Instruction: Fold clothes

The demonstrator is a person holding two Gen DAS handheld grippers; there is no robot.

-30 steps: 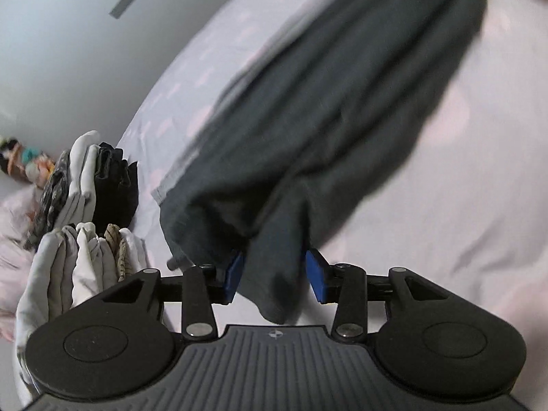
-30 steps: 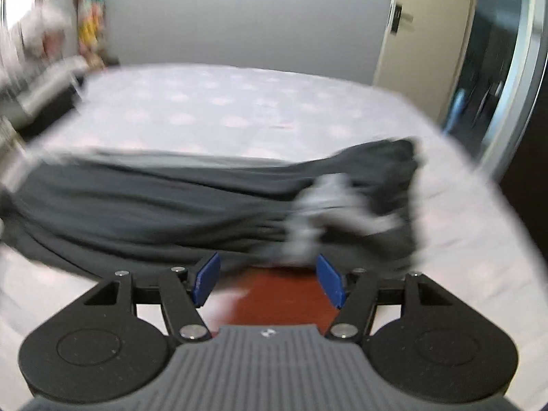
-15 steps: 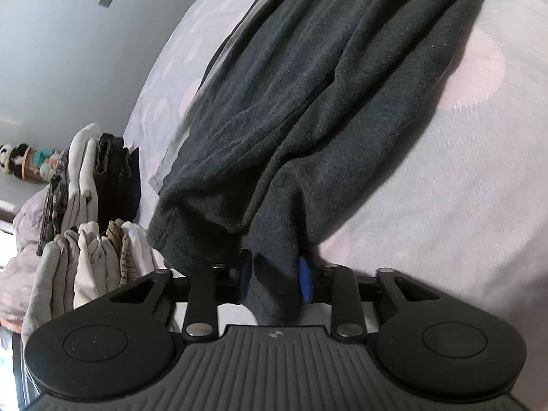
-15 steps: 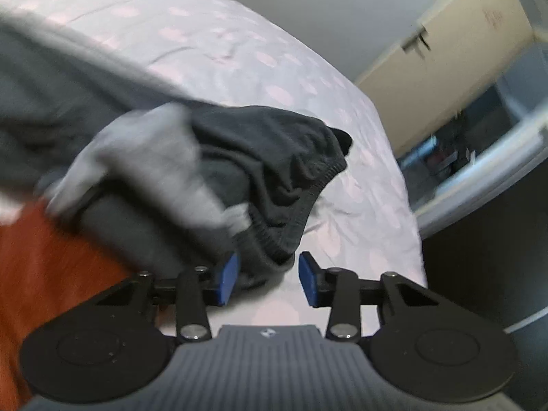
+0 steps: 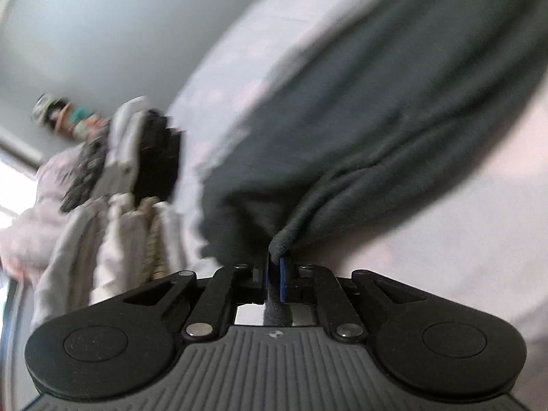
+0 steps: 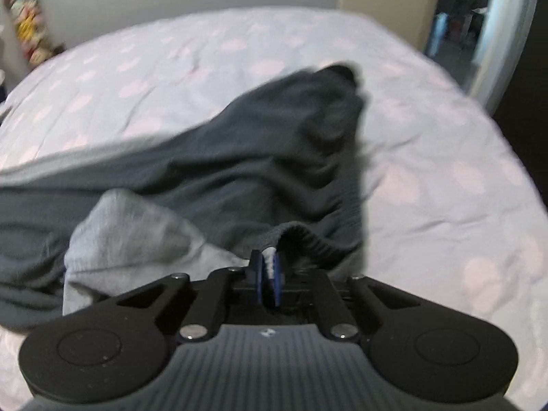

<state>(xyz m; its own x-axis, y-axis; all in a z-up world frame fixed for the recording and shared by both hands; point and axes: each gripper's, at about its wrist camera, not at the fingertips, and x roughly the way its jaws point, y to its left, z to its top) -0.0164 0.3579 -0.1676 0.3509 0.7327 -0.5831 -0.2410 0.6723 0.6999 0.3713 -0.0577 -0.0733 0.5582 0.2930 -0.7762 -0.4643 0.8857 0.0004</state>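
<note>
1. We see our left tool [image 5: 274, 275] clenched on a rolled hem of the dark grey garment [image 5: 394, 109]; the blue pads [image 5: 283, 277] stand almost together with the cloth pinched between them.
2. Our right tool [image 6: 268, 279] is closing on the ribbed edge [image 6: 301, 236] of that garment, and a bit of pale lining shows between its pads.
3. The garment lies stretched across the bed [image 6: 445, 157], on a lilac sheet with pale pink spots, running away from both tools.
4. A light grey inner face [image 6: 130, 239] of the garment is turned out just left of our right tool.
5. In the left wrist view, stacks of folded clothes [image 5: 126, 185], white, black and patterned, stand at the left, beside the garment's edge.
6. That view is blurred, so we cannot tell finer detail in the stacks.
</note>
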